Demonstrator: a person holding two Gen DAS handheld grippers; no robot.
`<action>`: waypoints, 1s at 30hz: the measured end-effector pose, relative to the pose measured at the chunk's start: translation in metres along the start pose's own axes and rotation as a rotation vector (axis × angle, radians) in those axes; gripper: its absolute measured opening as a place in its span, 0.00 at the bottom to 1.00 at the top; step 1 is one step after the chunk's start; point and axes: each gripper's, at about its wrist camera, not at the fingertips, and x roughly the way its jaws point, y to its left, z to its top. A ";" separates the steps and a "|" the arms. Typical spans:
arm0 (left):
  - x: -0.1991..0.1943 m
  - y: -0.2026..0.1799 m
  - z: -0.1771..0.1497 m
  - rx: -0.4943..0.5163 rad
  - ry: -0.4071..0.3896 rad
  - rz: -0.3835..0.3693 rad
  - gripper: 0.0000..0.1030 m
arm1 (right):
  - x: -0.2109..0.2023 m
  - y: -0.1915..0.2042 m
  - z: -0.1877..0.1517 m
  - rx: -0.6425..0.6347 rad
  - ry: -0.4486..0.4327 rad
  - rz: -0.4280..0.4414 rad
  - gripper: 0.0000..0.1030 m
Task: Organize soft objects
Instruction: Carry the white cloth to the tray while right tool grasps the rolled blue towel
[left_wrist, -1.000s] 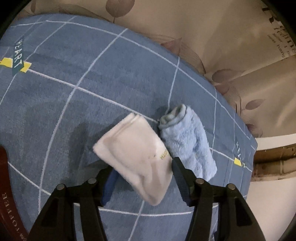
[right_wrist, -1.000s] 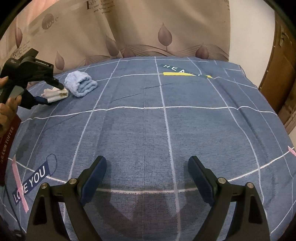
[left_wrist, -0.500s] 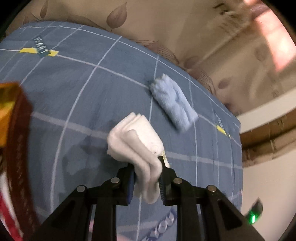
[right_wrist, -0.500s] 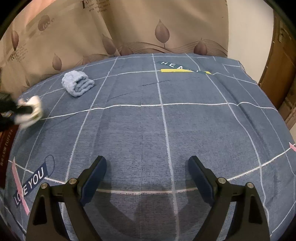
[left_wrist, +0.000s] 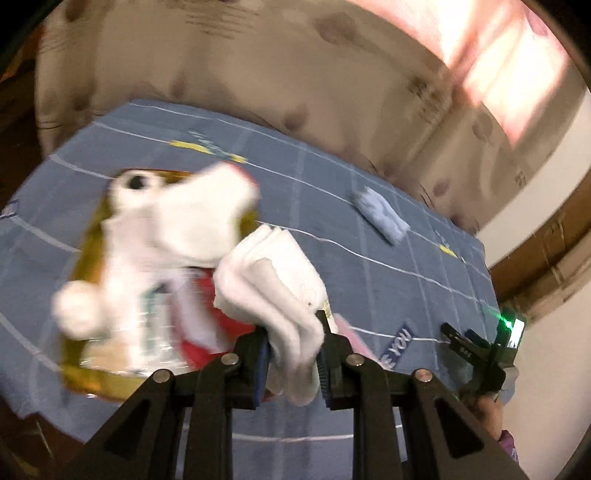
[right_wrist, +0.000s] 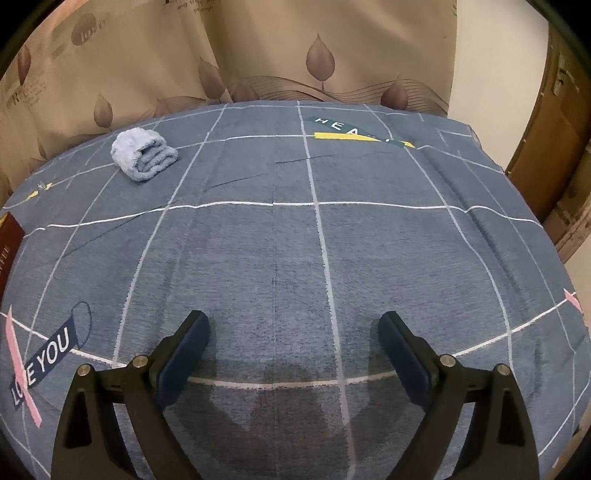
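Folded white towel (left_wrist: 273, 273) pinched in left gripper (left_wrist: 293, 363) above toy-filled gold box (left_wrist: 92, 376); right gripper (right_wrist: 293, 345) opening, nothing between.

Both wrist cameras looked steeply down along their fingers at the bedsheet (right_wrist: 295, 240); each view held the rolled blue towel (left_wrist: 380, 216).

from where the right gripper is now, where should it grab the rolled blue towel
Grip the blue towel across the middle of the roll, coming from above. It lies on its side on the bedspread, spiral end facing the camera, so the open right gripper can straddle its round sides.
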 end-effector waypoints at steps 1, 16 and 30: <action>-0.008 0.008 -0.001 -0.007 -0.014 0.013 0.21 | 0.000 0.001 0.000 -0.002 0.001 -0.008 0.91; -0.047 0.049 -0.013 -0.018 -0.116 0.024 0.22 | -0.015 0.069 0.062 -0.194 -0.045 0.090 0.85; -0.039 0.058 -0.013 0.003 -0.126 0.036 0.22 | 0.071 0.167 0.164 -0.456 0.054 0.126 0.87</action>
